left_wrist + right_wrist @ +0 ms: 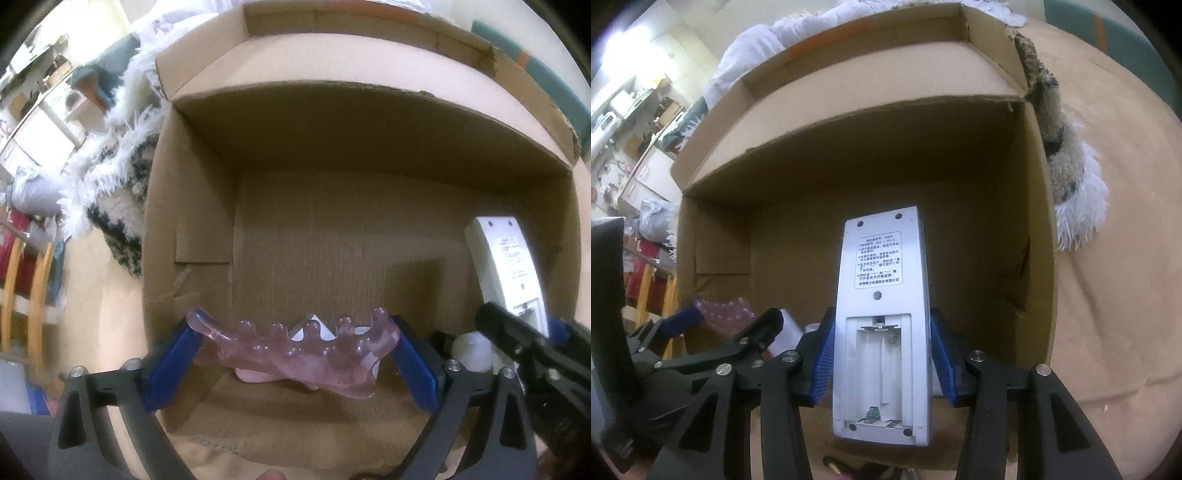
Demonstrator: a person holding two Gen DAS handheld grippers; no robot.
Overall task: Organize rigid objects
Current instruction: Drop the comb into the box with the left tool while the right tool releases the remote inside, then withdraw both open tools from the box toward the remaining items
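The left gripper (295,350) is pinching a translucent pink massager (299,350) end to end betw. its blue pads, a flat plastic piece w/ rounded knobs along its top edge and face, hanging over the near edge of the cardboard box (332,155). The right gripper (881,354) is clamping a white remote (882,314) by its long sides, back facing the camera: printed label up top, battery bay lying open w/ a spring showing (no cover on it). The remote is pointing down into the box (849,155).

Under the massager something pale pink and a white scrap are peeking out, too hidden to name. Beside the right gripper's fingers in the left wrist view a white rounded thing is showing, blurred. The label text is too small to read. A small brass-coloured item at the bottom of the right wrist view is cut off.

The box floor (332,240) is lying bare across the middle and far side, walls standing tall all round, flaps open. A shaggy white rug (122,147) is crowding the box's outer side.
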